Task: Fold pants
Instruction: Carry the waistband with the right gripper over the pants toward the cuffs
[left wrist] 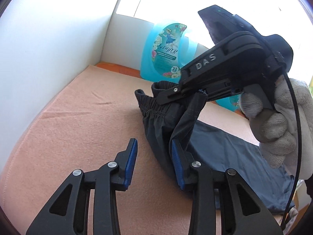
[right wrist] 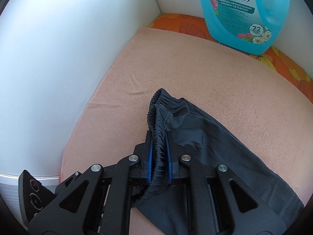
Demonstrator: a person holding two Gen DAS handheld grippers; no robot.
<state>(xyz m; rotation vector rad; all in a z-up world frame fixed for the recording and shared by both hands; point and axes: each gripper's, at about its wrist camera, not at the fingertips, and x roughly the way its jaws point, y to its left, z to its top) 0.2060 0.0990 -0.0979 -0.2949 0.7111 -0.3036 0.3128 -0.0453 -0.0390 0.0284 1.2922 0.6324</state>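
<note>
Dark grey pants (left wrist: 234, 152) lie on a pink cloth (left wrist: 78, 117), their elastic waistband (left wrist: 156, 109) lifted off it. My right gripper (left wrist: 176, 93), held by a white-gloved hand (left wrist: 277, 129), comes in from the upper right and pinches that waistband. In the right wrist view the right gripper (right wrist: 158, 152) is shut on the gathered waistband (right wrist: 156, 117), and the rest of the pants (right wrist: 225, 146) trails down to the right. My left gripper (left wrist: 153, 145) stands open low in front of the raised fabric. A fold hangs against its right pad (left wrist: 177, 156); nothing is pinched.
A blue laundry detergent bottle (left wrist: 166, 54) (right wrist: 240, 15) stands at the back on an orange flowered cloth (right wrist: 176, 23). A white wall panel (left wrist: 49, 49) (right wrist: 58, 58) closes the left side. A black cable (left wrist: 297, 137) hangs by the gloved hand.
</note>
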